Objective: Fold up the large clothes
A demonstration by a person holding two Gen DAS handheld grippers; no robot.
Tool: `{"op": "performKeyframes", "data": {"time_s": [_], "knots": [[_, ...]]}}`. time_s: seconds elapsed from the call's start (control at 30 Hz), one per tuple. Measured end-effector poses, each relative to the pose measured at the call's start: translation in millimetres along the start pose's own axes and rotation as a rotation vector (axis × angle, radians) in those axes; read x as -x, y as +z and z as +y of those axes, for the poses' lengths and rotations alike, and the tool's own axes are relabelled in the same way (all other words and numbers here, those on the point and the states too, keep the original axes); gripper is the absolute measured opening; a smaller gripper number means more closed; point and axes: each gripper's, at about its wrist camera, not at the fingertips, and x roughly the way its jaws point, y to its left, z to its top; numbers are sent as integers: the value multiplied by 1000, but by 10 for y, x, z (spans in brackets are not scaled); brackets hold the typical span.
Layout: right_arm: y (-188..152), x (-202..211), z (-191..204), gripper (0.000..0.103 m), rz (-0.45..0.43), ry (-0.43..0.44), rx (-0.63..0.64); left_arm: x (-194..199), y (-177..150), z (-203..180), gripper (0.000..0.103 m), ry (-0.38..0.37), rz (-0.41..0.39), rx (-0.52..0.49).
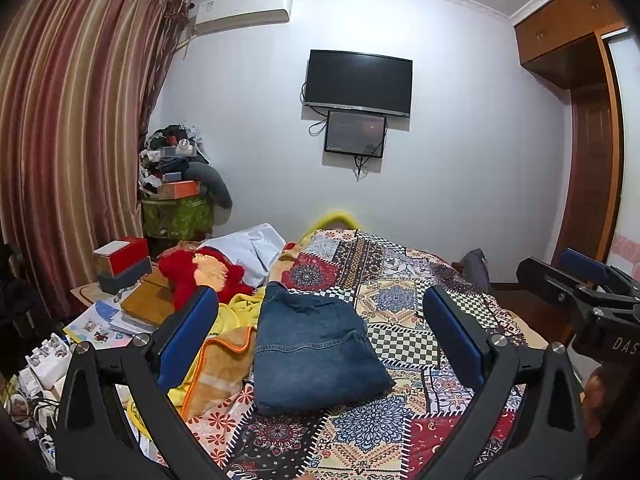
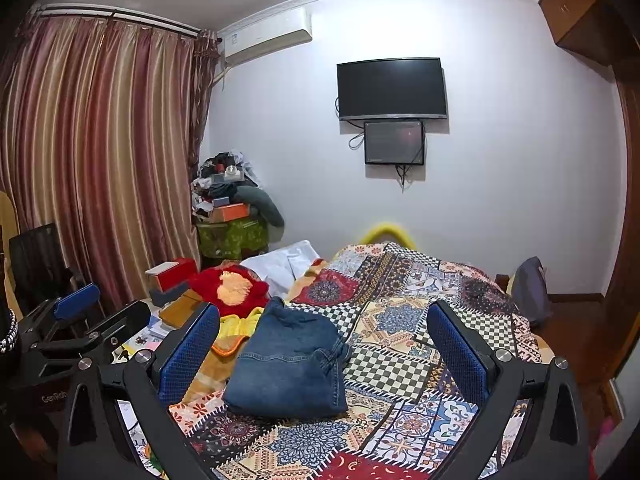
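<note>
A pair of blue jeans [image 1: 316,350] lies folded into a compact rectangle on the patterned patchwork bedspread [image 1: 404,312]. In the right wrist view the same folded jeans [image 2: 290,368] sit just ahead, between the blue pads. My left gripper [image 1: 320,332] is open, held above and short of the jeans, with nothing between its fingers. My right gripper [image 2: 324,340] is also open and holds nothing. The right gripper also shows at the right edge of the left wrist view, and the left gripper at the left edge of the right wrist view.
A yellow and orange blanket [image 1: 224,356] and a red fleece [image 1: 204,274] lie left of the jeans, with a white cloth [image 1: 252,248] behind. Boxes and papers [image 1: 120,304] crowd a bedside table on the left. A TV [image 1: 358,82] hangs on the far wall.
</note>
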Motion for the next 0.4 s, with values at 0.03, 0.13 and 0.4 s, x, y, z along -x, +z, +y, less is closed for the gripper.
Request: {"op": "performKeyframes", "data": {"time_s": [0.03, 0.13, 0.4], "knots": [[1, 0, -4, 103, 0, 2, -1, -1, -6, -3, 103, 0, 1, 0], [4, -11, 2, 103, 2, 2, -6, -6, -10, -8, 103, -5, 4, 3], [11, -55, 76, 103, 13, -5, -10, -4, -11, -8, 103, -16, 6, 3]]}}
